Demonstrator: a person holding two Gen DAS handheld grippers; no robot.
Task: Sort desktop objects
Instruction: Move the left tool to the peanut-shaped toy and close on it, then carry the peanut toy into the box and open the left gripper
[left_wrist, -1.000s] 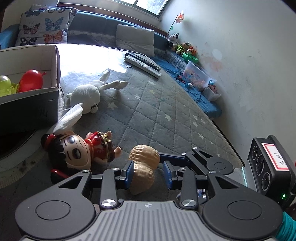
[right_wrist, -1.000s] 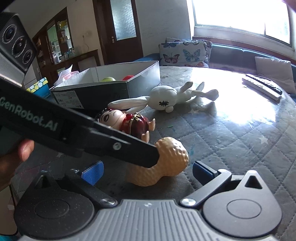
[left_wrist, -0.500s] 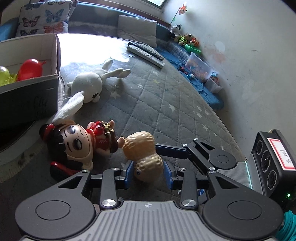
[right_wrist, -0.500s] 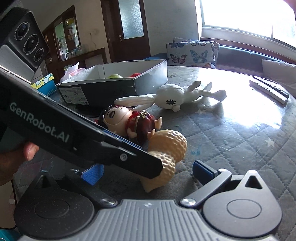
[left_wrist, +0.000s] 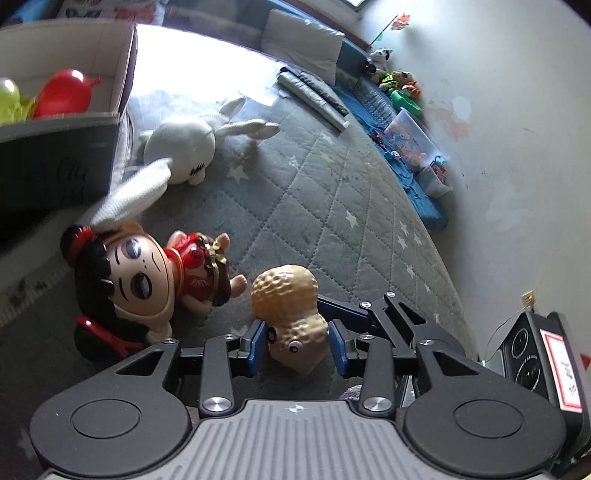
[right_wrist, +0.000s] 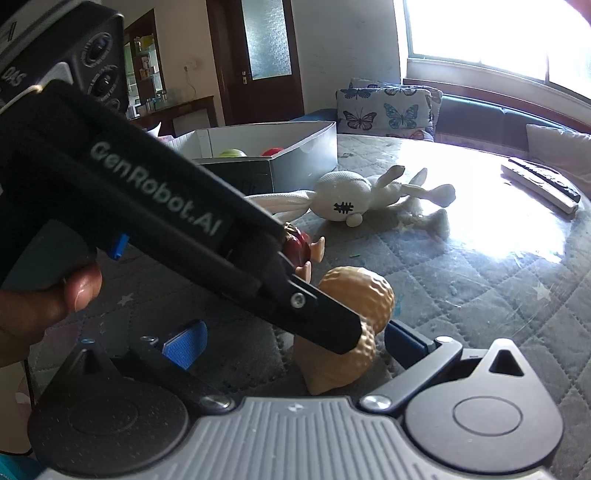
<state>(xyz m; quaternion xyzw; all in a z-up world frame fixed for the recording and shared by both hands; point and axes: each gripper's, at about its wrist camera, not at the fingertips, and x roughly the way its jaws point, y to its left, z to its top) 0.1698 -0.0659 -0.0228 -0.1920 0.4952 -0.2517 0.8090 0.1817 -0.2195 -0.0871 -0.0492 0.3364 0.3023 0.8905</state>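
Quilted table (left_wrist: 332, 206) holds a doll (left_wrist: 147, 280) at 9 o'clock of the peanut toy (left_wrist: 291, 314); left gripper (left_wrist: 295, 345) opening, pads around it without touching; right gripper (right_wrist: 291, 341) spread wide.

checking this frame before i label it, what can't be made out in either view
- Doll, right wrist view: the left gripper and its arm cover all but its red dress and feet.
- Peanut toy: whether the opening left gripper's pads touch it; gaps seem to show in the left wrist view.
- Box, left wrist view: cut off by the left edge, so only a red ball and a yellow-green one show.
- Remotes, right wrist view: glare washes out the buttons.
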